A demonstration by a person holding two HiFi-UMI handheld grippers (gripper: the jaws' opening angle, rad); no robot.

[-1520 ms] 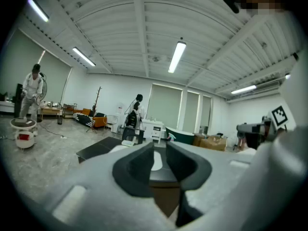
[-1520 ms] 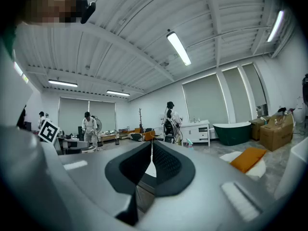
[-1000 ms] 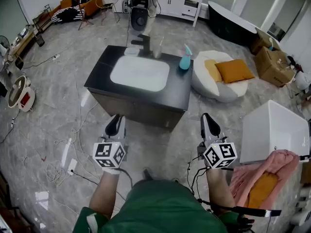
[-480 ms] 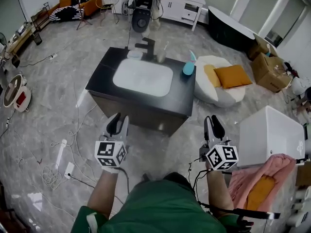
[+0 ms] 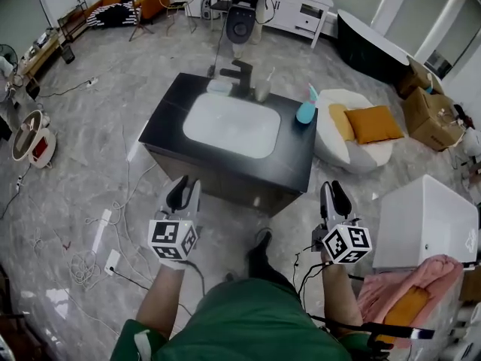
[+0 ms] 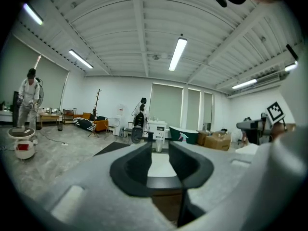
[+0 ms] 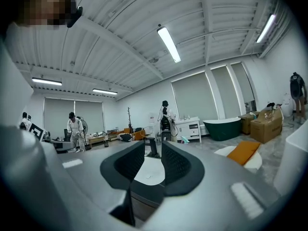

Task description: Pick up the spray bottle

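From the head view, the spray bottle (image 5: 306, 112) stood at the far right corner of the counter (image 5: 169, 119), beside the sink (image 5: 231, 126), well apart from the left gripper (image 5: 183, 183) and right gripper (image 5: 334, 186). The left gripper view showed its jaws apart, holding nothing. The right gripper view showed jaws that had just been opening, also with nothing between them.

One spray bottle (image 5: 305, 111) stands on the one table (image 5: 297, 160), at two o'clock from its single white basin (image 5: 233, 126). At the basin's twelve o'clock are one black tap (image 5: 240, 74) and one cup (image 5: 262, 90). There are two tongs, left tongs (image 5: 182, 186) and right tongs (image 5: 334, 190). Two cushions (image 5: 373, 123) lie on one white beanbag (image 5: 361, 153).
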